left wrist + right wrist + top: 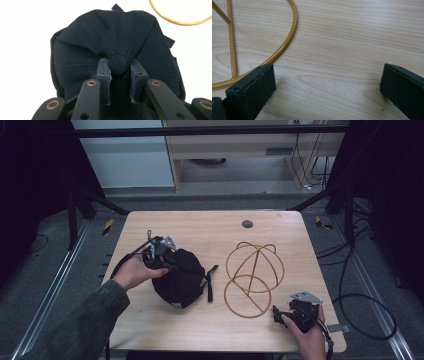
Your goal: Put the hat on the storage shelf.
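A dark navy cap lies crumpled on the left half of the wooden table, its strap trailing to the right. My left gripper reaches in from the left and is shut on the cap. In the left gripper view the cap puckers where the left gripper pinches its round top button. A gold wire stand made of hoops lies right of the cap. My right gripper rests open near the table's front right, with bare wood between its jaws and the wire stand just left of my right gripper.
A small dark round grommet sits in the tabletop near the far edge. Black cables loop on the floor to the right of the table. Metal rails run along both sides.
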A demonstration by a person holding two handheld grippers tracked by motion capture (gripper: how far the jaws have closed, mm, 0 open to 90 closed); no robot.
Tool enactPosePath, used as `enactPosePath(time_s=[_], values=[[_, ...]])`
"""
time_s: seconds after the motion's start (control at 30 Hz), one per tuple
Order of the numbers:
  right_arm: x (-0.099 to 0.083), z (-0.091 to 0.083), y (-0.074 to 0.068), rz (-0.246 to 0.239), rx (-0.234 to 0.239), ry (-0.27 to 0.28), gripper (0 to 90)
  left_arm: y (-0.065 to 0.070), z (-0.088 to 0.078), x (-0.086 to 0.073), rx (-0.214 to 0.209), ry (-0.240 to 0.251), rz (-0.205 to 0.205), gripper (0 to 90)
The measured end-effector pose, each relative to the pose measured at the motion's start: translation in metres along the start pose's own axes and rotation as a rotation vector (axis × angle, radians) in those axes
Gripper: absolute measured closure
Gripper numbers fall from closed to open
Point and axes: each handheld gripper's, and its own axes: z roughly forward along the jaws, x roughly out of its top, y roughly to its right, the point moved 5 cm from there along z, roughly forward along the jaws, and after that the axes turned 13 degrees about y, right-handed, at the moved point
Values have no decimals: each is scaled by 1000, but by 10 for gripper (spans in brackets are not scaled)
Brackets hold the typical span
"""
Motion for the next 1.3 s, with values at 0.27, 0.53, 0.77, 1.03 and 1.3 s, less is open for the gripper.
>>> enactPosePath(time_s=[0.27,0.53,0.77,1.03,1.3], values=[[0,0,0,0,0,0,4,10,-45,9,20,73,19,738],[0,0,0,-1,0,0,4,28,-73,27,30,144,68,739],[0,0,0,-1,0,0,4,36,-90,36,52,180,88,740],[0,1,0,-3,-2,1,4,44,-114,50,68,246,119,741],[1,1,0,-2,-1,1,4,55,-139,68,78,302,154,742]])
